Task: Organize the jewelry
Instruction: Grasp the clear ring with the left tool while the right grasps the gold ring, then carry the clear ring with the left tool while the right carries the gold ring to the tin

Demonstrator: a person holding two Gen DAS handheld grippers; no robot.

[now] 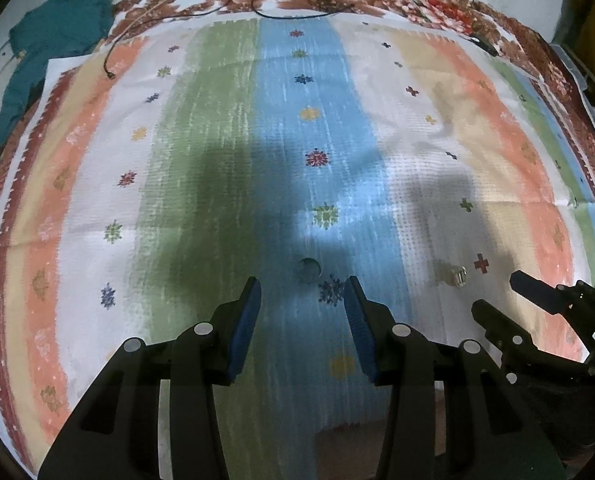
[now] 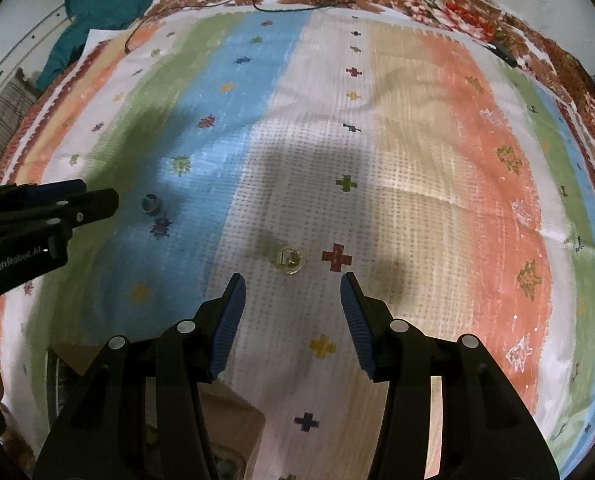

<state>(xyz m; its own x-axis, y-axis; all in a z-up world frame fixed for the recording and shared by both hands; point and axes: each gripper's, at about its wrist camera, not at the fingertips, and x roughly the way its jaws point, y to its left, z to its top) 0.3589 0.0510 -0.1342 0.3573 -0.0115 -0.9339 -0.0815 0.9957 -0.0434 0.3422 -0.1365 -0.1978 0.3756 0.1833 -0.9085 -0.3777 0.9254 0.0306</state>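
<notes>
Below, woven striped mat [image 1: 225, 128] — small round ring [image 1: 309, 270], glassy ring [image 2: 288, 259]; left claw [image 1: 302, 300], right claw [image 2: 293, 294] both released.

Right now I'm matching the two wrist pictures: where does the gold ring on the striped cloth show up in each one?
Left wrist view: the gold ring lies low on the right, on a white stripe, beside the right gripper.
Right wrist view: the ring lies near the middle, just ahead of the open right gripper.
Shared landmark: the red cross right of the ring.
</notes>
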